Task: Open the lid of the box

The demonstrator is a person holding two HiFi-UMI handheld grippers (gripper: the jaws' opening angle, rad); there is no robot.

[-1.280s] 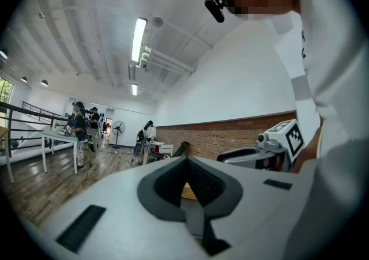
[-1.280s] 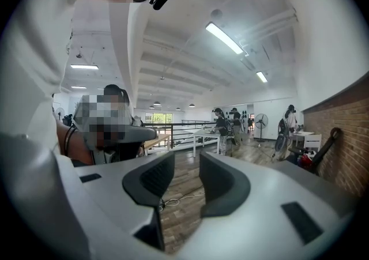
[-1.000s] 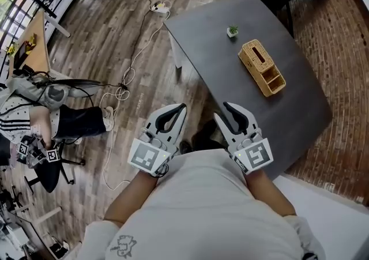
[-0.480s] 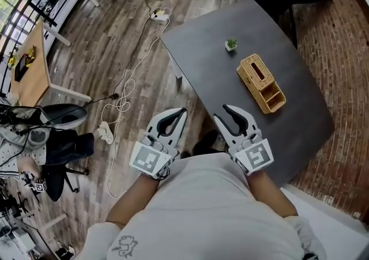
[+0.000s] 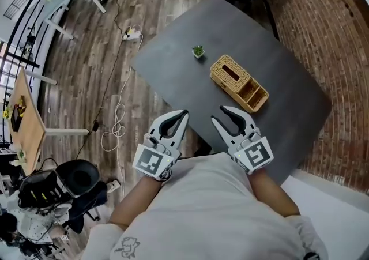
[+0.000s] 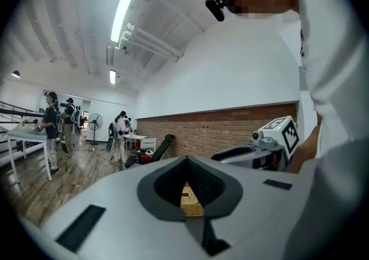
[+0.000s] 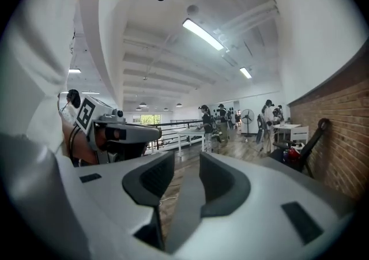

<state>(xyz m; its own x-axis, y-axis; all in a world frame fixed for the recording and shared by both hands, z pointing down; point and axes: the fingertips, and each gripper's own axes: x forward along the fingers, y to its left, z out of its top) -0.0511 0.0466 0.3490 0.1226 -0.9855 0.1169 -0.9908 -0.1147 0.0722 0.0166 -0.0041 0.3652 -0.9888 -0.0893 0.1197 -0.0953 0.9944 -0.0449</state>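
At the dark table's (image 5: pixel 288 97) near edge we hold the left gripper (image 5: pixel 181 116) closed on nothing and the right gripper (image 5: pixel 219 113) parted, empty. The wicker box (image 5: pixel 233 80) sits mid-table, well apart from both.

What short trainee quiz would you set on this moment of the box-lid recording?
1. True or false: the left tool grips the wicker box.
2. Which stands on the grey table near the box? A potted plant; B mug; C bottle.
3. Fill in: the right tool has its jaws ___, with nothing between them.
Key: 1 false; 2 A; 3 apart.
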